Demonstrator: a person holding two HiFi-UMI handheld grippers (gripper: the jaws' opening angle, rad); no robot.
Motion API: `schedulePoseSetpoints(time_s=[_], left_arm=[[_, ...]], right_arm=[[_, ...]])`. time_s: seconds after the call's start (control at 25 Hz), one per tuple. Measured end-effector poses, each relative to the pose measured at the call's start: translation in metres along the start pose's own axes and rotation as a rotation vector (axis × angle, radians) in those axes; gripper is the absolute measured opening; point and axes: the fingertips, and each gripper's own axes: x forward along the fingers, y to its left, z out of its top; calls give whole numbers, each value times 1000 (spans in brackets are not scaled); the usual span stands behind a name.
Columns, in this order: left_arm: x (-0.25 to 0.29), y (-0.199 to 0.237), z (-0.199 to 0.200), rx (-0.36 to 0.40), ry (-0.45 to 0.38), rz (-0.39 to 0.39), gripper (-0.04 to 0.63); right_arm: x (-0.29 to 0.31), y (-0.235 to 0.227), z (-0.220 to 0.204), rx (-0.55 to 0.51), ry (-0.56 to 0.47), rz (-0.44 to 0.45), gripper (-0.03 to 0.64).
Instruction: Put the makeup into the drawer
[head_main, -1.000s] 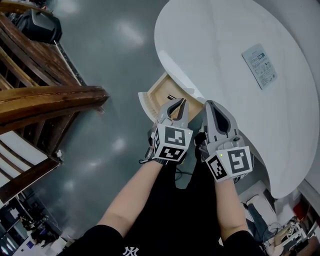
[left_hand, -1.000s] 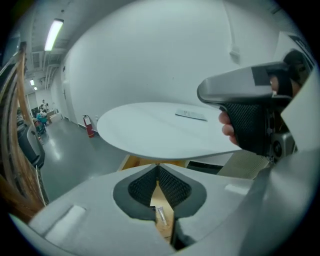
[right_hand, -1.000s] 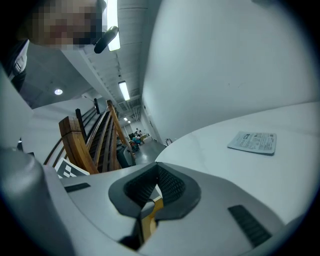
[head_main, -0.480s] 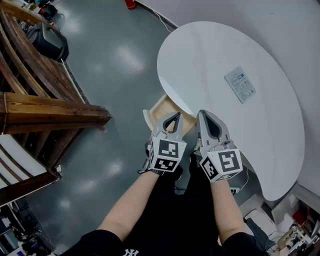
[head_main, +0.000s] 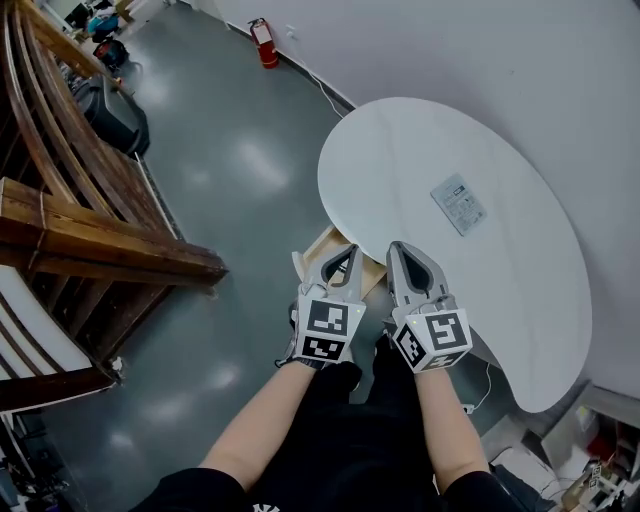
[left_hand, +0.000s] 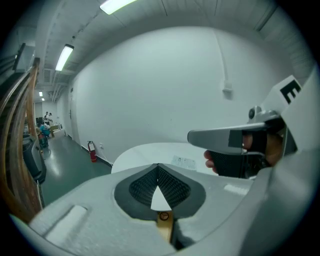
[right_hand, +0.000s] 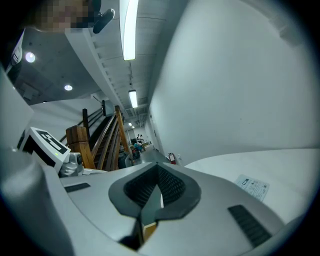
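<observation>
Open drawer (head_main: 321, 247) lies just past the left hand-held gripper (head_main: 351, 250).

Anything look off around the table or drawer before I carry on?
Nothing looks spilled or damaged. The drawer stands open under the table edge. The only item on top, a flat packet, lies well away from it. The left gripper and right gripper are both shut and empty.
</observation>
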Motion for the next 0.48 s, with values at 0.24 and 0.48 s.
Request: schedulePoseSetpoints(time_s=[0.24,0.48], left_arm=[[-29,-4,50,-15,-94,0,11],[-47,-8,94,-2,-174,0,11]], right_arm=[[-12,14,38,-39,-37,4,15],[-18,29,74,-86,-83,23,15]])
